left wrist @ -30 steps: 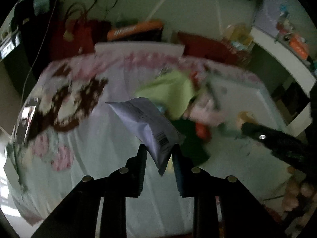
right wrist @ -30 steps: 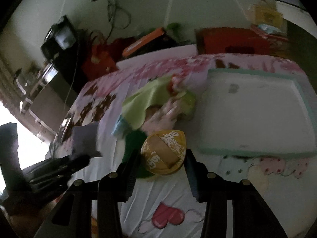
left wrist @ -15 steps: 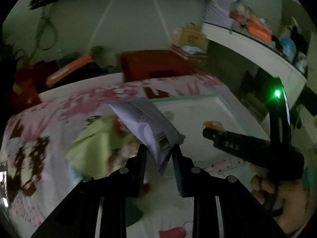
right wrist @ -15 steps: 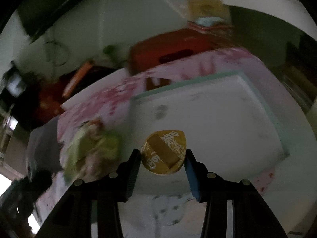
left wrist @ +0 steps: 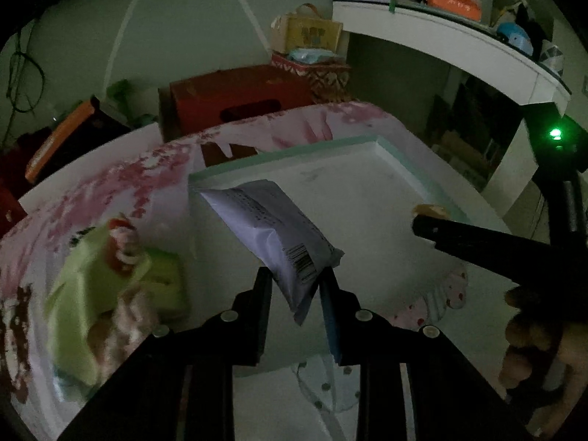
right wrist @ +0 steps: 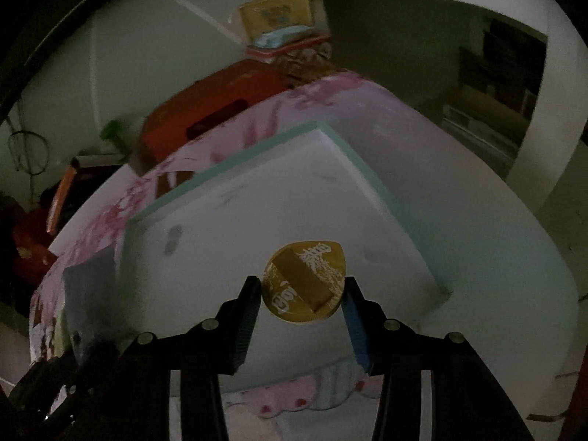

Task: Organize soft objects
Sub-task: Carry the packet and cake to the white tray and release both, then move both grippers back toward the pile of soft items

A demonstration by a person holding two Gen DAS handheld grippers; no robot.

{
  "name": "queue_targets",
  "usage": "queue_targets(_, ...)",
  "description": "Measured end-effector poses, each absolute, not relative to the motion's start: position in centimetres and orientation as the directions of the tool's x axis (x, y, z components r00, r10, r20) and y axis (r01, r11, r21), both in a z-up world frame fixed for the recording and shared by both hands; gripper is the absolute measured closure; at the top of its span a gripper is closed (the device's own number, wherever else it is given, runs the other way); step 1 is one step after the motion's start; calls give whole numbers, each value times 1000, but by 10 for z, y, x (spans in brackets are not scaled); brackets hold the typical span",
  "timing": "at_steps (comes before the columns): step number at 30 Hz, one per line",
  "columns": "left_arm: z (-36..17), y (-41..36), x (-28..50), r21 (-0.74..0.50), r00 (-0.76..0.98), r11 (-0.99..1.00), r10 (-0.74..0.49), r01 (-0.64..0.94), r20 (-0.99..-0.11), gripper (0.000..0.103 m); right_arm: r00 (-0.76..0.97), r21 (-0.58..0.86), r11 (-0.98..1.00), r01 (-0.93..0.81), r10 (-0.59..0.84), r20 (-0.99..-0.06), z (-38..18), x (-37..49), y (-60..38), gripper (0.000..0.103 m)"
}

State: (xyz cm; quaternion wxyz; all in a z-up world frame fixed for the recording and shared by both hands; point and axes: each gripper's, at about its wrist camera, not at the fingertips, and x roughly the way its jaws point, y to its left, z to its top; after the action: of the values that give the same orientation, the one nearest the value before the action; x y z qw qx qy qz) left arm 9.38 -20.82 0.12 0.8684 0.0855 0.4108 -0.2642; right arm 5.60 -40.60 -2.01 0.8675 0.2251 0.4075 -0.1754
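Dim bed with white tray (left wrist: pixel 386 198), left tool (left wrist: pixel 296 286) pinching crinkled white barcoded packet (left wrist: pixel 272 228), right tool (right wrist: pixel 301 294) clamping round golden pack (right wrist: pixel 305 281)

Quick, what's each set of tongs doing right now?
Left tongs: closed on a white barcoded packet.
Right tongs: closed on a round gold packet.

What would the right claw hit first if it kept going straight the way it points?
Most likely the white floor of the tray. The right claw, shut on the gold pouch, aims down into it with nothing else visible between; depth is hard to judge.
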Motion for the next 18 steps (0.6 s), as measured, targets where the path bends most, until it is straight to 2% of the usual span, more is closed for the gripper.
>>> queue_targets(10, -17, -219, 106, -74, 507, 852, -376, 519, -776, 74, 582, 214, 829, 517, -157, -798, -24, 51, -415, 53)
queue_targets(11, -16, -219, 106, -73, 503, 851, -374, 520, -779, 72, 583, 214, 831, 514, -156, -797, -24, 50, -415, 53)
queue_targets(14, -13, -218, 104, -70, 509, 855, -370, 513, -777, 49, 592, 216, 834, 507, -155, -791, -22, 49, -414, 51)
queue_targets(16, -11, -217, 103, -70, 515, 860, -366, 506, -775, 47, 595, 218, 833, 508, -156, -788, -21, 48, -414, 42)
queue_targets(18, -7, -213, 102, -61, 527, 868, -353, 492, -773, 45, 598, 219, 832, 509, -159, -785, -21, 46, -414, 41)
